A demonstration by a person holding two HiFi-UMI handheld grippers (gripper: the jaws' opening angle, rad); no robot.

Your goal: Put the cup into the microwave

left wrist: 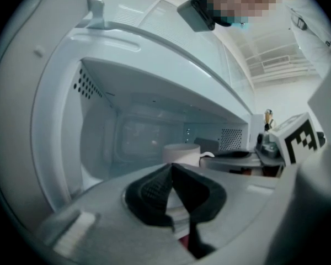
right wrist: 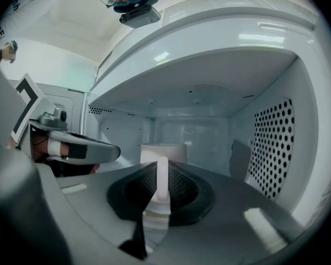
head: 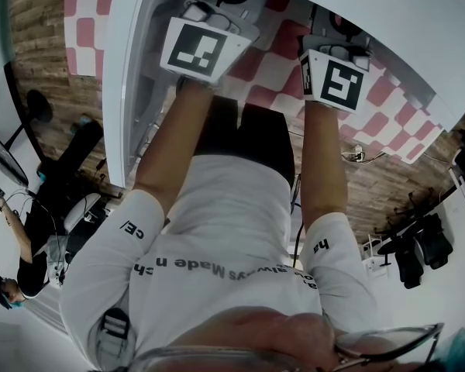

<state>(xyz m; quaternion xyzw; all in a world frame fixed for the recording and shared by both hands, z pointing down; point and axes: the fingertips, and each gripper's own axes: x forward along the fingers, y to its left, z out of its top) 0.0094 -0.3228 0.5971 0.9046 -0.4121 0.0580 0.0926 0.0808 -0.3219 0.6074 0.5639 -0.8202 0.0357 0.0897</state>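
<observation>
White cup (right wrist: 164, 150) held inside open microwave (right wrist: 265, 142)
At lower centre, right gripper (right wrist: 161, 173) pinches the cup's handle; left gripper (left wrist: 171, 167) jaws are pressed together, empty.

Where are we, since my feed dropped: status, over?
Right gripper shut on handle of cup, held inside microwave. Left gripper shut, empty. Nothing seen in the way.

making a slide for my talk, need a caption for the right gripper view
Right gripper shut on the handle of a white cup, holding it inside the open microwave.
</observation>
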